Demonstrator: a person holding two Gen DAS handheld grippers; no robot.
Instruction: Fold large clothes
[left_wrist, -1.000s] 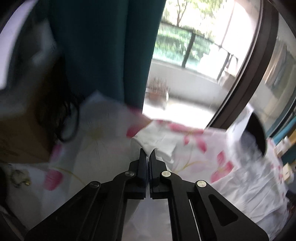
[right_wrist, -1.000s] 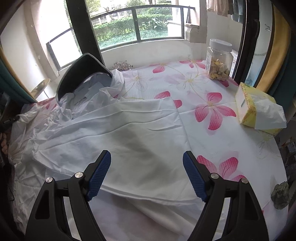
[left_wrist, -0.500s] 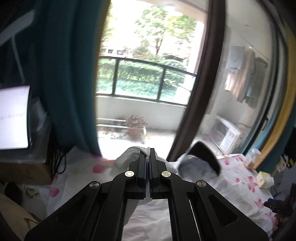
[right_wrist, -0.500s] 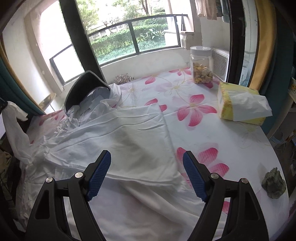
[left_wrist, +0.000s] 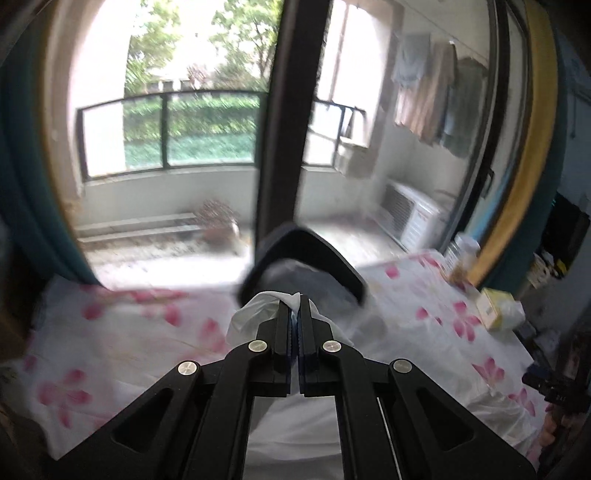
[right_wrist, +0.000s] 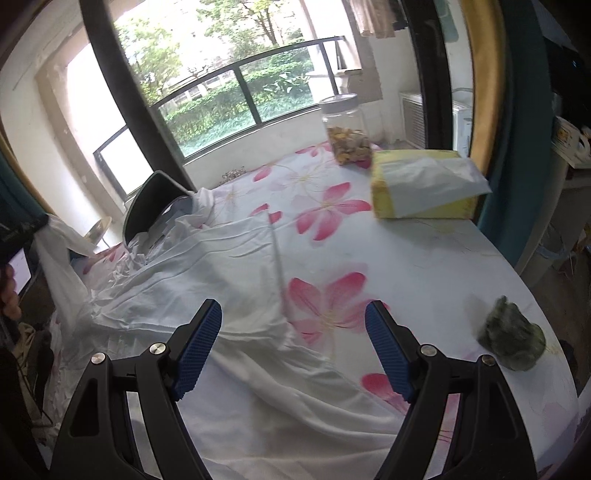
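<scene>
A large white garment (right_wrist: 207, 280) lies spread and wrinkled on a table with a pink-flowered cloth (right_wrist: 332, 221). My left gripper (left_wrist: 294, 306) is shut on a bunch of the white garment (left_wrist: 255, 314) and holds it lifted above the table. That lifted part also shows at the far left of the right wrist view (right_wrist: 59, 251). My right gripper (right_wrist: 293, 332) is open and empty, hovering above the garment's right edge near the table's front.
A dark chair back (right_wrist: 147, 199) stands at the table's far side. A glass jar (right_wrist: 345, 129), a yellow tissue pack (right_wrist: 421, 184) and a green lump (right_wrist: 513, 339) sit on the right. Behind are windows and a dark post (left_wrist: 280, 110).
My left gripper has lifted the pinched cloth up and swung right, from facing the teal curtain toward the chair and window. My right gripper has risen and shifted right.
</scene>
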